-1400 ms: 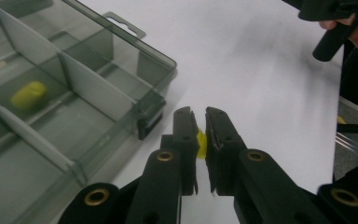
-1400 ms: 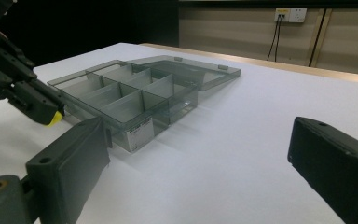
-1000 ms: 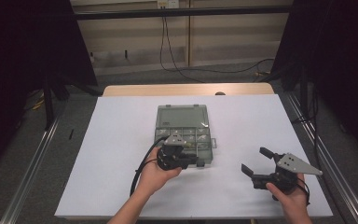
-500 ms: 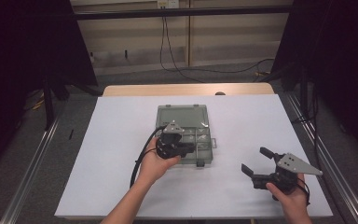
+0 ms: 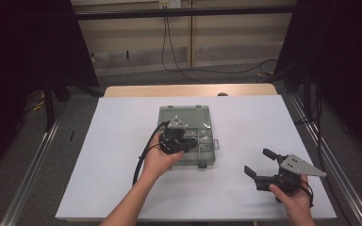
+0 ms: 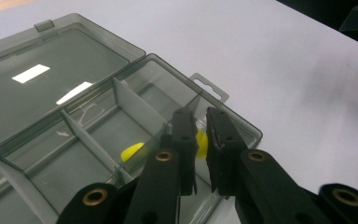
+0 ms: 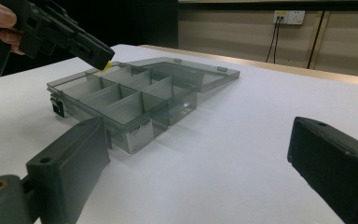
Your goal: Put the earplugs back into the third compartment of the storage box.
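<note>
The worktop [image 5: 122, 141] is covered in white and stands in a dim room with black curtains at both sides. A smoky transparent compartment box [image 5: 202, 155] lies at its centre, lid [image 5: 185, 113] folded flat open on the far side.

The left hand-held gripper [image 5: 181, 143] is positioned over the box's divided tray. In the left gripper view its jaws stand nearly together, clamped on a small yellow piece [image 6: 200, 141] that shows in the narrow gap between the pads. The piece sits at the jaw tips, above the compartment next to the hang tab [image 6: 208, 87] of the box. In the right gripper view the same yellow piece [image 7: 106, 66] protrudes from the tips just above the tray's rim, not resting on the floor of any compartment. A second yellow piece [image 6: 131, 151] lies inside a neighbouring compartment, apart from the jaws.

The right hand-held gripper [image 5: 259, 165] is held near the front right of the worktop, well apart from the box. Its jaws stand wide apart with nothing between them.
</note>
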`<action>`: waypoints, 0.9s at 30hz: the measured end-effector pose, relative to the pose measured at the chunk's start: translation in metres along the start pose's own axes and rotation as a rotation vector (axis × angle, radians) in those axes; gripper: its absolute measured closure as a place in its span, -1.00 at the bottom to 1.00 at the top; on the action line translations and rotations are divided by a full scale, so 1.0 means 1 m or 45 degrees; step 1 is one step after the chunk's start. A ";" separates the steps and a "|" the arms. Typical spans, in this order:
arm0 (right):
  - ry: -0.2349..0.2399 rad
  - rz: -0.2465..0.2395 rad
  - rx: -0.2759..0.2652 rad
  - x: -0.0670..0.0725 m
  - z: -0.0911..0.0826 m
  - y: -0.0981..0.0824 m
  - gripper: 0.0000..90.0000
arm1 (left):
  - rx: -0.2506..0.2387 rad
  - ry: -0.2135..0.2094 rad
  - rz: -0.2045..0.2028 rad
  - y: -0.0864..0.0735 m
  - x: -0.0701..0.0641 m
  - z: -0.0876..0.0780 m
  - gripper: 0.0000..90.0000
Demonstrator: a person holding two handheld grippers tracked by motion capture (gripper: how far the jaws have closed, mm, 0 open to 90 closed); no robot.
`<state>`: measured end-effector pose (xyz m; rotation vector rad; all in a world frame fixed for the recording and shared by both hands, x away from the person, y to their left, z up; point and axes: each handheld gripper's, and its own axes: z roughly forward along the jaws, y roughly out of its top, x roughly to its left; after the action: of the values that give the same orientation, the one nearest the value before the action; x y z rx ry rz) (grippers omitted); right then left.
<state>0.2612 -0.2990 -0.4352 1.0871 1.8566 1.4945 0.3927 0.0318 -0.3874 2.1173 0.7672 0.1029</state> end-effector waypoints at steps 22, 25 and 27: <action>0.002 0.001 -0.003 0.000 0.000 0.000 -0.90 | -0.005 0.054 -0.040 0.012 0.013 0.009 0.83; 0.002 0.002 -0.003 0.000 0.000 0.000 -0.90 | -0.006 0.060 -0.041 0.013 0.014 0.010 0.83; 0.002 0.000 -0.004 0.000 0.000 0.000 -0.90 | -0.015 0.067 -0.040 0.014 0.015 0.010 0.83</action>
<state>0.2611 -0.2990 -0.4350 1.0843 1.8547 1.4984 0.4151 0.0271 -0.3865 2.0976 0.8289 0.1464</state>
